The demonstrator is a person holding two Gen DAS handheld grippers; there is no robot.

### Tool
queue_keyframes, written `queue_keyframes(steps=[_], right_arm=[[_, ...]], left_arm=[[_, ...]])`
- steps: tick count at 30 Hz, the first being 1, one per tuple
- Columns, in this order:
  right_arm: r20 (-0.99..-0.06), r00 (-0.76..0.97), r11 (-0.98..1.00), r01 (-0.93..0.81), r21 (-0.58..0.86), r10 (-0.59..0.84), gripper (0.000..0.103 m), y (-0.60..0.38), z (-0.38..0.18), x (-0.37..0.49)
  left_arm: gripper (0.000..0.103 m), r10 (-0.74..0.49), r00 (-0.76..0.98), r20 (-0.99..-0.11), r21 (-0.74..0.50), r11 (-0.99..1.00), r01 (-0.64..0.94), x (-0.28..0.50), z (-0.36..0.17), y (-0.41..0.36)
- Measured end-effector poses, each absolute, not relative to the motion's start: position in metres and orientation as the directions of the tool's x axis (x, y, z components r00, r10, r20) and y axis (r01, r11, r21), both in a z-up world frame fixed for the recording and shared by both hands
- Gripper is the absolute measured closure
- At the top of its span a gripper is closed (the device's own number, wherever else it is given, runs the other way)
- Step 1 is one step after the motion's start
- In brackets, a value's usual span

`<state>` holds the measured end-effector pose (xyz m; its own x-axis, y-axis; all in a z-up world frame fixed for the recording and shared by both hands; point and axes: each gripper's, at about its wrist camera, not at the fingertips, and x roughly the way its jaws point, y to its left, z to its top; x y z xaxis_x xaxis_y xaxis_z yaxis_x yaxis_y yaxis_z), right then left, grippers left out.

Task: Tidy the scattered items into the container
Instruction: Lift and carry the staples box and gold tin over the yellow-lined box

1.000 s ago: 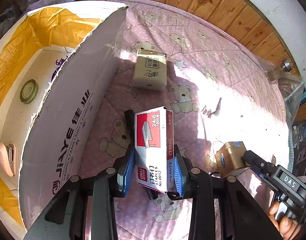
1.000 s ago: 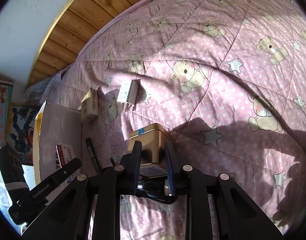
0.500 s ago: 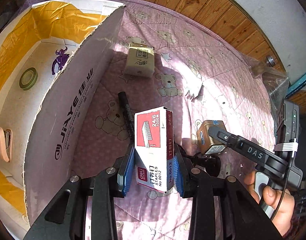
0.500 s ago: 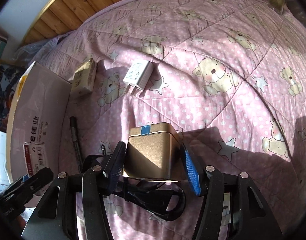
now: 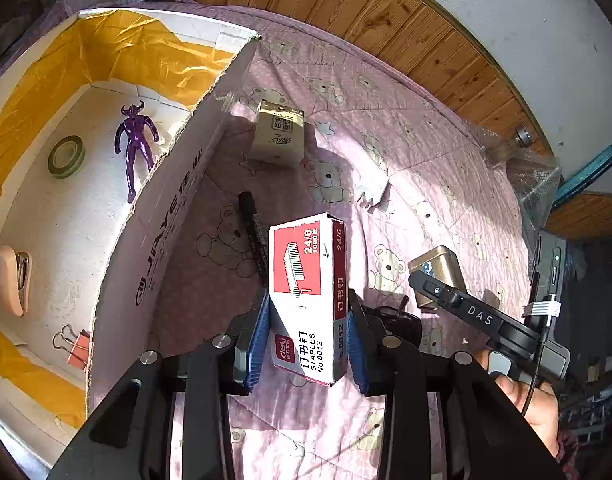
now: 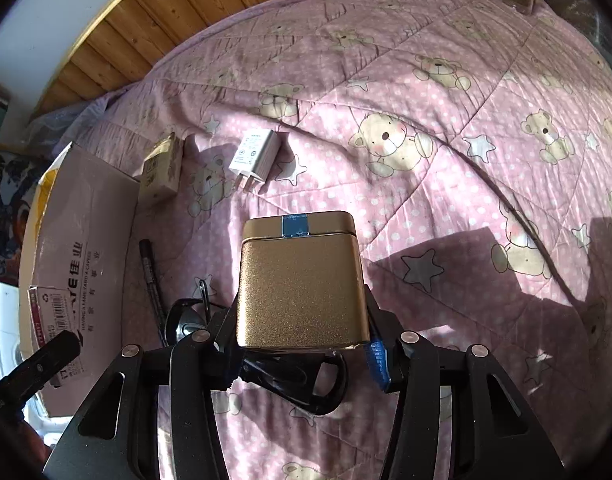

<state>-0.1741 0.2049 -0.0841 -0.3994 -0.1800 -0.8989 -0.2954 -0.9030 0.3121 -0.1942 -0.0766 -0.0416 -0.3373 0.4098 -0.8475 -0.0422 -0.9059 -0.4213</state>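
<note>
Red-white staple box (image 5: pixel 307 300) pinched in left gripper (image 5: pixel 307 344), gold tin (image 6: pixel 302 284) clamped by right gripper (image 6: pixel 302 344)

The left gripper (image 5: pixel 309 312) is clamping a staples box (image 5: pixel 307 296) held aloft, while the right gripper (image 6: pixel 302 340), to its right, is gripping a gold tin (image 6: pixel 302 280).

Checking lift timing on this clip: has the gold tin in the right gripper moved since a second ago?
Yes. In the right wrist view the gold tin has risen off the quilt; the sunglasses it rested on now show beneath it.
</note>
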Motion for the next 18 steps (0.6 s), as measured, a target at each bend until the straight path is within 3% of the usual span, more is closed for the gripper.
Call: queue_keyframes(steps=[18], right_arm=[[-0.889,-0.411,-0.924,-0.219,0.314,-0.204,0.051,0.155,-0.049,-0.145]], left_arm=[[0.067,0.468,-0.373,-0.801,-0.467,-0.879,-0.099,-0.179,-0.016,-0.083]])
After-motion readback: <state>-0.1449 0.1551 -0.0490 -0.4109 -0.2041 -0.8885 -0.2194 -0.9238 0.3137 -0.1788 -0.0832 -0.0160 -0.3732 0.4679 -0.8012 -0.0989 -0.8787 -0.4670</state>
